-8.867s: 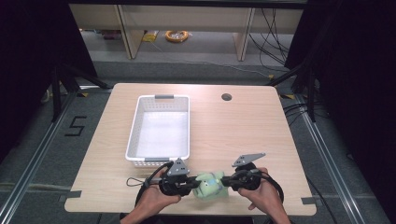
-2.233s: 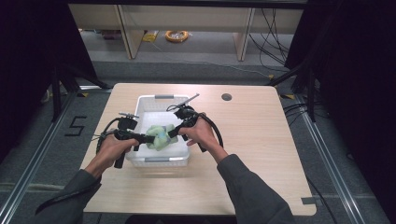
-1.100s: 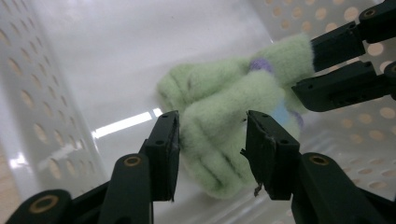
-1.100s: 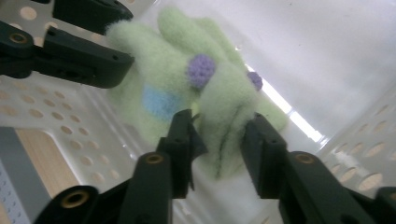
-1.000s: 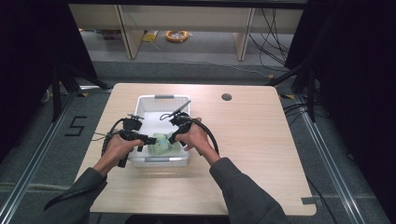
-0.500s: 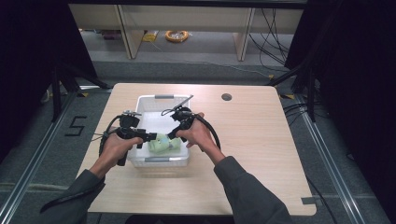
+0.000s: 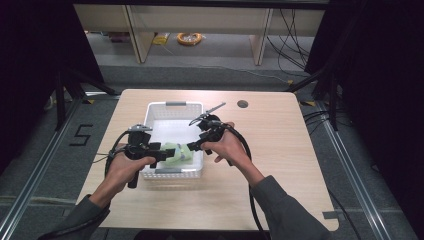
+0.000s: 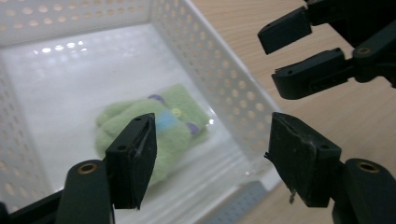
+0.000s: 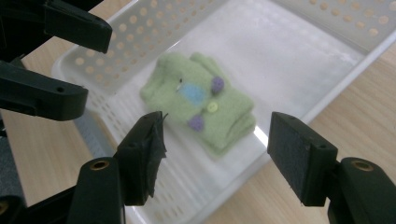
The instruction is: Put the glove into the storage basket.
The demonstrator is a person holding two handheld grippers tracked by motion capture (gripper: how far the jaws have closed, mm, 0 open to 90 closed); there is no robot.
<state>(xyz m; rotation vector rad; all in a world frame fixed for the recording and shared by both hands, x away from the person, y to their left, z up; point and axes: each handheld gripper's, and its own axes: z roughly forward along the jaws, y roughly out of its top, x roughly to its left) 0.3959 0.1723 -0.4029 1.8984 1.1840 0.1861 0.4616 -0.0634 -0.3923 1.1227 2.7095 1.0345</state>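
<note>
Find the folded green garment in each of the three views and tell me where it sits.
High view: the green garment lies in the near end of the white basket, between the two grippers.
Left gripper view: left of centre on the basket floor, just beyond the left jaw.
Right gripper view: centre, on the basket floor, above the gap between the jaws.
Shared landmark: the basket's perforated white wall.

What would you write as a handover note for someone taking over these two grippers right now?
Left gripper: open, holding nothing, above the basket's near end.
Right gripper: open, holding nothing, also above it.
Green cloth: folded, lying flat on the floor of the white basket, near its front wall.
Done: cloth is in the basket and released.
Left: probably just draw both grippers back clear of the basket.
</note>
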